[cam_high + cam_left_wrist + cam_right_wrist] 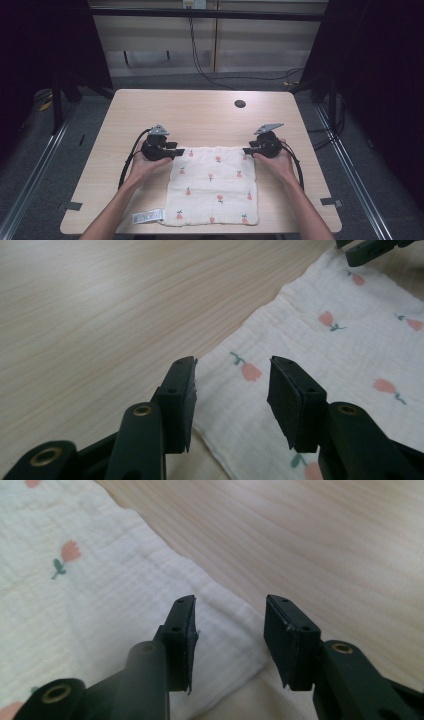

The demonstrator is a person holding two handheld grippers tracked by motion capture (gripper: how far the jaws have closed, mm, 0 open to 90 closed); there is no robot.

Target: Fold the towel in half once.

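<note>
Left hand-held gripper point(174, 148): jaws wide, at cloth's far-left corner.
Cloth point(212, 185): flat on bench point(200, 107), near front edge; far half of bench bare.
Right hand-held gripper point(247, 149): jaws wide, at far-right corner.

Crinkled muslin cloth point(212, 185), matt wood table point(200, 107)
</note>
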